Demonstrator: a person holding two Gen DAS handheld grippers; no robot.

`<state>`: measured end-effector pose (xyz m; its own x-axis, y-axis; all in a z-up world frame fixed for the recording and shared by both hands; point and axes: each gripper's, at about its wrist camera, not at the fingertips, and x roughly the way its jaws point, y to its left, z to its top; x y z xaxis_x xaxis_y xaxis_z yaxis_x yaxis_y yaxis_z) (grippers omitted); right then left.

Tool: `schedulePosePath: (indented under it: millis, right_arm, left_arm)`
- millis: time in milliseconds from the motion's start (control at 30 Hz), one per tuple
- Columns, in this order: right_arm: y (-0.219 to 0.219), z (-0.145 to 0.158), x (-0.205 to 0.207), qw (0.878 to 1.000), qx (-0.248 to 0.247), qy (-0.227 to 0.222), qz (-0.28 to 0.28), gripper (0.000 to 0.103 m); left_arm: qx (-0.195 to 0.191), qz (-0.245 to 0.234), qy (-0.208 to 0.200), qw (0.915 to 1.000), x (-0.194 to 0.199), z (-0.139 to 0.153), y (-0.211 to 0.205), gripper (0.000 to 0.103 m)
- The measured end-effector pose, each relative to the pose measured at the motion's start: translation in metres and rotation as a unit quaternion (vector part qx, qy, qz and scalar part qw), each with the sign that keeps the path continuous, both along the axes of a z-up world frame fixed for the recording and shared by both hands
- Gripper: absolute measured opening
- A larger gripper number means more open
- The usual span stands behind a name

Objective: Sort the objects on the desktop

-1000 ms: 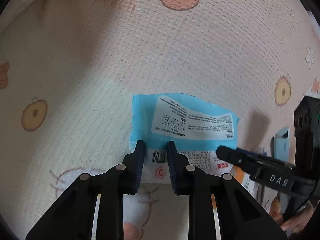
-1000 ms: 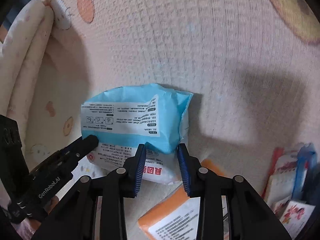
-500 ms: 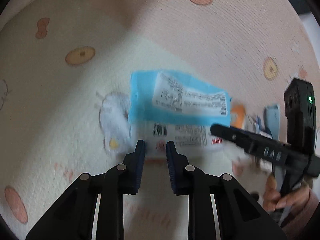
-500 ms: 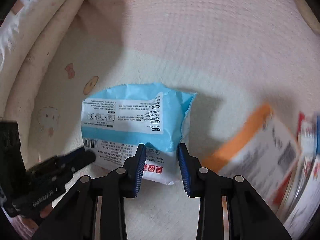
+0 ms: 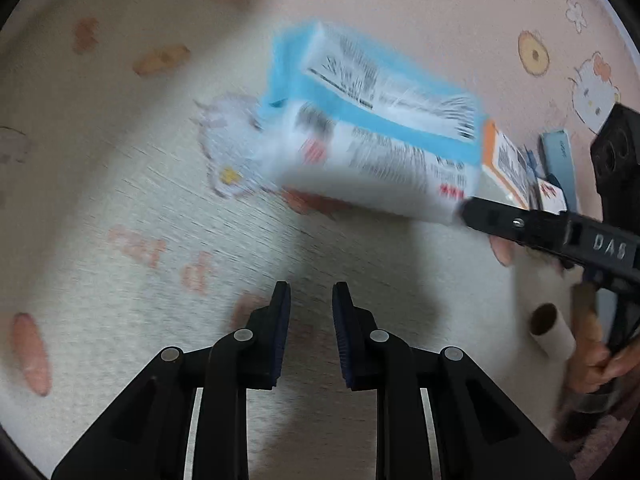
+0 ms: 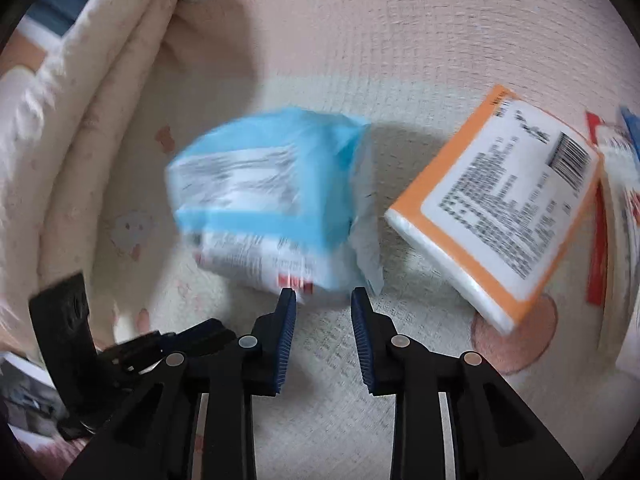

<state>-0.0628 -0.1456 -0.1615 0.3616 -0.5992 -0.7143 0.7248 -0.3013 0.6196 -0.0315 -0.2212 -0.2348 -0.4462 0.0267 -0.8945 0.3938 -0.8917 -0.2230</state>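
Observation:
A blue and white tissue pack (image 5: 372, 128) lies on the patterned cloth, blurred by motion; it also shows in the right wrist view (image 6: 272, 208). My left gripper (image 5: 310, 292) is open and empty, well back from the pack. My right gripper (image 6: 324, 298) is open and empty, its fingertips just short of the pack's near edge. The right gripper's finger (image 5: 520, 224) shows in the left wrist view at the pack's right end. An orange and white tissue pack (image 6: 496, 204) lies to the right of the blue one.
A rolled cream blanket (image 6: 80, 128) borders the left side. Red and blue booklets (image 6: 612, 184) lie at the far right. A cardboard tube (image 5: 554, 332) lies near the hand that holds the right gripper. Small packets (image 5: 556, 160) lie beyond the orange pack.
Both grippers have pulled back from the blue pack, which now lies free on the cloth. The left gripper has drawn back farther. The view has widened and shows the orange pack whole.

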Motion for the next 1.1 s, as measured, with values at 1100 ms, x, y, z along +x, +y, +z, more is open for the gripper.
schedulePosePath:
  millis: [1100]
  right_arm:
    - [-0.026,-0.002,-0.026,0.998,-0.033,0.03,-0.052,0.036]
  left_arm:
    - [0.057,0.085,0.079,0.9916,-0.076,0.006,-0.04,0.045]
